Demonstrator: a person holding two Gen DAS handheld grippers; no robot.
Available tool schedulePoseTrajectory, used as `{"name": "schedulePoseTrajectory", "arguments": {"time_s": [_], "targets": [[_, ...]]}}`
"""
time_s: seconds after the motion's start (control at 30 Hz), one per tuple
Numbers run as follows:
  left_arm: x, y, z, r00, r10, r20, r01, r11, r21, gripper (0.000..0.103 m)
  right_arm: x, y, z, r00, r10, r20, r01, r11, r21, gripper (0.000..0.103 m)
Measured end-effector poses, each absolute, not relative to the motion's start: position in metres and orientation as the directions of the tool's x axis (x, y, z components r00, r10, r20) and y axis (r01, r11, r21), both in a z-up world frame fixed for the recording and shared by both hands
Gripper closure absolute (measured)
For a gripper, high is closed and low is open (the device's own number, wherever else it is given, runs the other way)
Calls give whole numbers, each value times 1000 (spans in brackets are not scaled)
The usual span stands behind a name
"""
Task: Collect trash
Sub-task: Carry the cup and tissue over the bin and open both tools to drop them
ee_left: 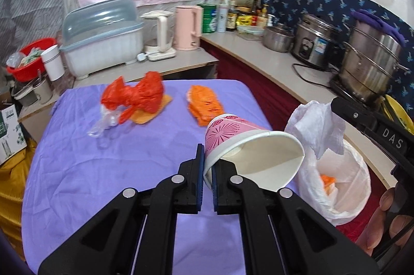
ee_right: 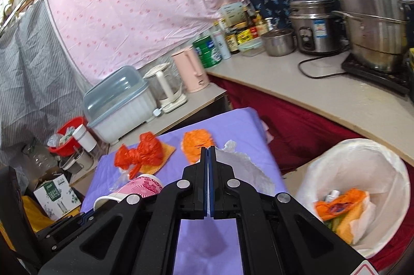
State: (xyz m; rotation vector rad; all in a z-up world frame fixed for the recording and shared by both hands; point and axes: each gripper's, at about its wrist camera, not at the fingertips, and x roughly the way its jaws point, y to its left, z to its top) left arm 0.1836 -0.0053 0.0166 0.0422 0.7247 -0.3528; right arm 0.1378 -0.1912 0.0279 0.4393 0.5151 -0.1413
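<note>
Left wrist view: the left gripper point(ee_left: 206, 158) was clamped on the rim wall of a pink paper cup point(ee_left: 233, 135), one finger outside and one inside the mouth. The cup lay tilted on its side, open mouth toward lower right of frame, above the purple tablecloth point(ee_left: 103, 171). At right of frame the right gripper point(ee_left: 333, 104) pinched a white tissue point(ee_left: 315, 127), which hung over the bin with white liner point(ee_left: 357, 179); orange scraps showed inside the bin. A hand point(ee_left: 383, 218) sat at the lower right edge. Left on the cloth, upper centre: a red plastic bag point(ee_left: 137, 96) lying on an orange cloth point(ee_left: 147, 114), a crumpled clear wrapper point(ee_left: 103, 122) touching the bag's lower left, and an orange pile point(ee_left: 204, 104) apart to the right.

Right wrist view: the right gripper's fingers stood closed, pads nearly together; the tissue point(ee_right: 243, 166) trailed just past their tips, blurred, so the contact itself could not be made out here. The pink paper cup point(ee_right: 139, 187) appeared at lower left, with the left gripper's body point(ee_right: 64, 225) below it. The bin point(ee_right: 388, 158) sat at lower right, holding orange and white trash. The red bag point(ee_right: 142, 150) and orange pile point(ee_right: 194, 143) lay mid-frame on the cloth.
</note>
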Motion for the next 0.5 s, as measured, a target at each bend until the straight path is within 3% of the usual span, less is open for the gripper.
{"name": "schedulePoseTrajectory", "arguments": {"time_s": [0.5], "targets": [[134,-137,13,610,-426,-668,534,844,-51,98,46,-306,22,838,-198,-508,422,825,375,102]]}}
